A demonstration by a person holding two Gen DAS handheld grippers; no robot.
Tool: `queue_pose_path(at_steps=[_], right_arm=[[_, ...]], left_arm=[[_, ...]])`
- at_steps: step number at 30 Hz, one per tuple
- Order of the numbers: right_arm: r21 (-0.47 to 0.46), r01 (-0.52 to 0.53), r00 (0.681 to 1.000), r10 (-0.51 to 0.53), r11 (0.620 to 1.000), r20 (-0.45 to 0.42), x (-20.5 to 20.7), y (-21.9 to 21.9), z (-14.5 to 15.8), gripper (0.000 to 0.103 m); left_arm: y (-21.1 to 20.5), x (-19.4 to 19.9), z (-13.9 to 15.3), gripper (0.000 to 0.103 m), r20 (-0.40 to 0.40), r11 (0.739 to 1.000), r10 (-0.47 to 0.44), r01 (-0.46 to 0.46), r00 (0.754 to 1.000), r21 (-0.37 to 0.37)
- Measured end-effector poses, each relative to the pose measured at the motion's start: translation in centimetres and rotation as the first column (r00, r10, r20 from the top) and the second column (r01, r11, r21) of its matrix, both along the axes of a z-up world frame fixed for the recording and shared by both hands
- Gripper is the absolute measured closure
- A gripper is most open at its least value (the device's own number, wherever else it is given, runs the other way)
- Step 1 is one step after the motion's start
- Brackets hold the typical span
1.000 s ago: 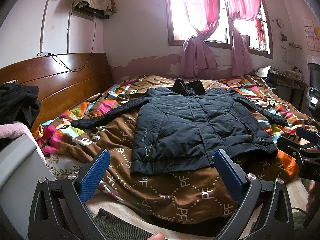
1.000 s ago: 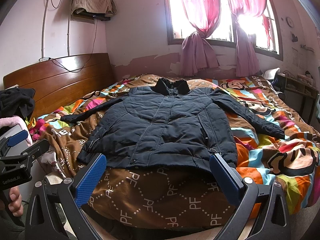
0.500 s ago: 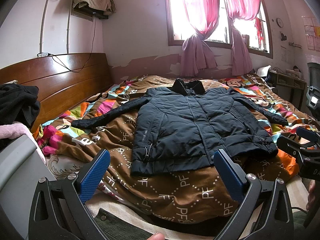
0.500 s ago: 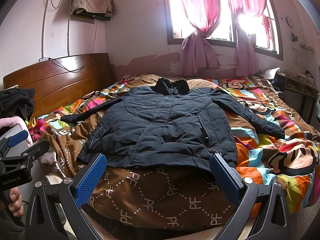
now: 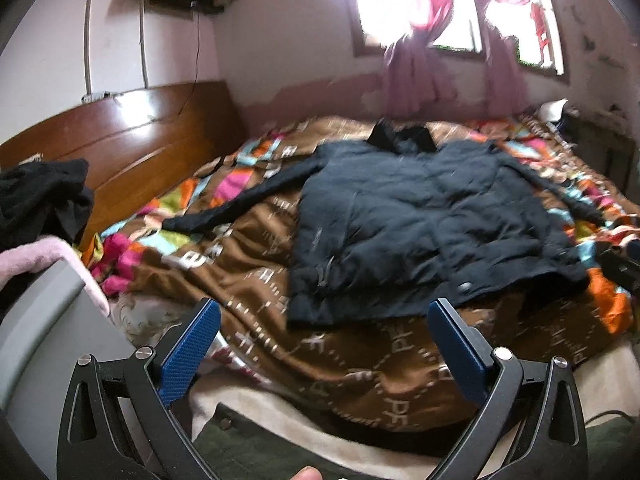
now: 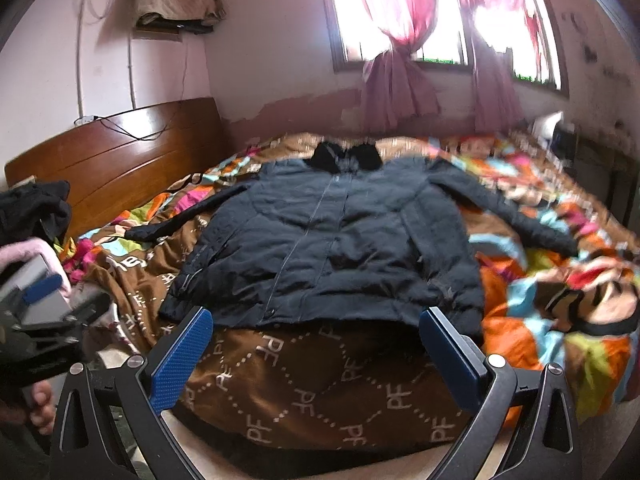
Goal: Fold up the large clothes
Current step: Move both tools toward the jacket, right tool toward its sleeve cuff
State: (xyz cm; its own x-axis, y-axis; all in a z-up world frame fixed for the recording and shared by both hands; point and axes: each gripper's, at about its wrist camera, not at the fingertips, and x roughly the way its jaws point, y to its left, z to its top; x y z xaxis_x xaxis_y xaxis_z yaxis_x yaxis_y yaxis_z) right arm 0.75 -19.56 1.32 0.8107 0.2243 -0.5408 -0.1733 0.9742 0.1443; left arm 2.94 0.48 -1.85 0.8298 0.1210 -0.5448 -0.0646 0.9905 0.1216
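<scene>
A dark navy padded jacket [image 5: 420, 216] lies flat and face up on the bed, sleeves spread, black collar at the far end; it also shows in the right wrist view [image 6: 332, 248]. My left gripper [image 5: 324, 344] is open and empty, held above the bed's near edge, just short of the jacket's hem. My right gripper [image 6: 316, 344] is open and empty, at the hem's near edge. The left gripper also shows at the left of the right wrist view [image 6: 48, 312].
The bed has a brown and multicoloured quilt [image 6: 320, 384] and a wooden headboard [image 5: 132, 136] on the left. Dark and pink clothes [image 5: 40, 208] lie piled at the left. A window with pink curtains [image 6: 400, 40] is behind the bed.
Both grippers have moved forward and tilted down toward the jacket's hem; the views are now blurred. Both stay open and empty. The jacket has not moved.
</scene>
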Motion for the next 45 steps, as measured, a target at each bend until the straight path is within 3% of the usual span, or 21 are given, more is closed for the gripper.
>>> queue_pose_path(at_steps=[4,13,19,23,33,36,42,45], right_arm=[[-0.051,0.039,0.998,-0.041,0.998,-0.052,2.2,-0.9,0.8,0.000],[-0.147,0.108,0.985,-0.126,0.983,-0.119,11.4,-4.1,-0.2,0.000],[-0.160,0.164,0.975,-0.185,0.973,-0.126,17.9,-8.1,-2.0,0.000],[-0.189,0.207,0.961,-0.236,0.960,-0.145,21.7,-10.7,-3.7,0.000],[-0.177,0.308,0.924,-0.338,0.935,-0.179,28.8,-17.0,-7.0,0.000],[-0.119,0.345,0.920,-0.361,0.931,-0.154,29.7,-19.6,-7.5,0.000],[-0.006,0.524,0.847,-0.522,0.852,-0.096,30.9,-26.6,-8.0,0.000],[0.029,0.518,0.851,-0.512,0.855,-0.118,31.6,-28.9,-8.7,0.000]], left_arm=[[1.7,1.4,0.1,0.002,-0.023,0.999,0.033,-0.033,0.999,-0.028],[2.0,9.1,1.1,0.002,-0.062,0.996,0.091,-0.090,0.994,0.025],[0.6,15.8,1.0,0.002,-0.066,0.995,0.086,-0.089,0.994,-0.044],[-1.5,21.3,0.4,0.002,-0.097,0.996,0.038,-0.045,0.995,-0.072],[-9.2,33.6,-1.9,0.002,-0.153,0.991,-0.130,0.122,0.980,-0.062],[-12.2,37.3,-3.1,0.002,-0.171,0.977,-0.208,0.197,0.963,-0.082],[-17.2,42.8,-4.9,0.002,-0.208,0.958,-0.287,0.278,0.935,-0.070],[-18.5,44.7,-5.5,0.002,-0.229,0.953,-0.304,0.291,0.925,-0.088]])
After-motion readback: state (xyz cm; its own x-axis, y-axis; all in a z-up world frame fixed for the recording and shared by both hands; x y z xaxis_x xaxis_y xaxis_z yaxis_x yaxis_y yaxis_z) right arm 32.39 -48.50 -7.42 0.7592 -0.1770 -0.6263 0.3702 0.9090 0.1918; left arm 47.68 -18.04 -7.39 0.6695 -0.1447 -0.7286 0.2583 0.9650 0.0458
